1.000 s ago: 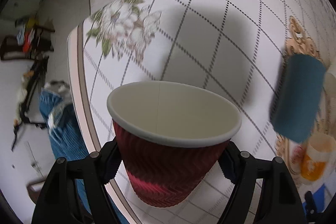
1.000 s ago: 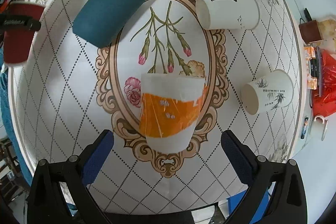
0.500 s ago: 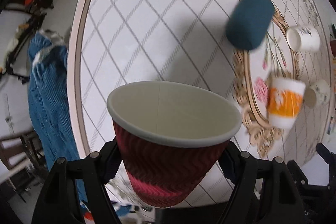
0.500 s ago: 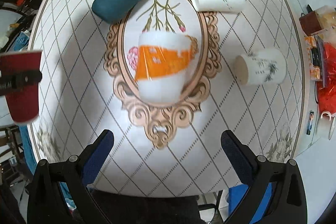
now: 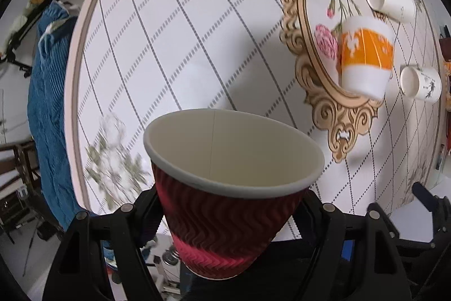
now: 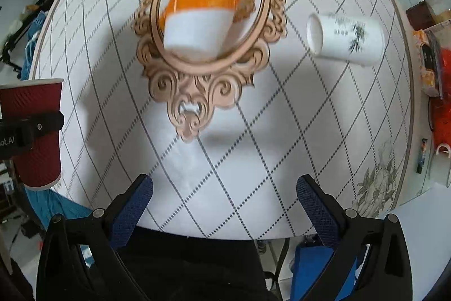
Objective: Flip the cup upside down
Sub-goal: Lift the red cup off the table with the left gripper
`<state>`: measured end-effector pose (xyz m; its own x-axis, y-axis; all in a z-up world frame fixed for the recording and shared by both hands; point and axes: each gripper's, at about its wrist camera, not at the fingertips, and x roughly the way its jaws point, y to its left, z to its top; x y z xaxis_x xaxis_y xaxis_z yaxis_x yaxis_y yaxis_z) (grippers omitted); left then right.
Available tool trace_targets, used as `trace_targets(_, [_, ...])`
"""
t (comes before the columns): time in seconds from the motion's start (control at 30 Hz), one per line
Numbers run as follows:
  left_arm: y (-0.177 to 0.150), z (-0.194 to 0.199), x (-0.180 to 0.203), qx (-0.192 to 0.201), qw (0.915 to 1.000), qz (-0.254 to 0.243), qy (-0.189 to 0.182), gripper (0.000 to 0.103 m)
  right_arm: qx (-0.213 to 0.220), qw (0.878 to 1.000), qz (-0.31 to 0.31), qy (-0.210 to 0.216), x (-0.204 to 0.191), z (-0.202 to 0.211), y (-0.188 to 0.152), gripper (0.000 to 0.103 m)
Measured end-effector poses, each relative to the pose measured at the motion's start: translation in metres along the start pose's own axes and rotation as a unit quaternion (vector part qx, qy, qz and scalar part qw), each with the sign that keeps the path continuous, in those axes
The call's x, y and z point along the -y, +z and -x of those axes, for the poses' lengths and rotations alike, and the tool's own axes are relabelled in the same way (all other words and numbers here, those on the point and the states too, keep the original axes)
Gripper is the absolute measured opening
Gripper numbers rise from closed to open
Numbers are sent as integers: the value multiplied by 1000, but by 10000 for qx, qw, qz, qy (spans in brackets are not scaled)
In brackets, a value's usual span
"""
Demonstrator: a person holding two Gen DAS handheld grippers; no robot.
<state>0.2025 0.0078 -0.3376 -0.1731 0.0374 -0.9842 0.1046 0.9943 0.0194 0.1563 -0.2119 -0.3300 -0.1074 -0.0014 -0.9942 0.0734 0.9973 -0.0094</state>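
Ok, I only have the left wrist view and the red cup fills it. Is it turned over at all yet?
Observer: No. From the right wrist camera the red cup stands rim up, base down.
Operator: Where on the cup is the grip?
Observer: The left gripper has a finger across the cup's middle, roughly halfway between rim and base.
Operator: And the right gripper?
Observer: The right gripper is open with nothing in it, over bare tablecloth, short of the orange cup.
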Motion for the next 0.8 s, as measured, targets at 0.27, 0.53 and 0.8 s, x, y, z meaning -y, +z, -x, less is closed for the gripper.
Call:
trace_targets(0.27, [-8,-29,9,-320,9987,310,-242,76,-212,9997,23,71,12,-28,-18,103])
trace_targets(0.53, [5,-64,7,-605,9954,552,-507,76,-273,9995,-147,-34,19,-40,-21,103])
trace_targets(0.8, [22,-79,-3,-688,9931,652,-685,77,-336,9989,-299,-90,21,-44,-23,103])
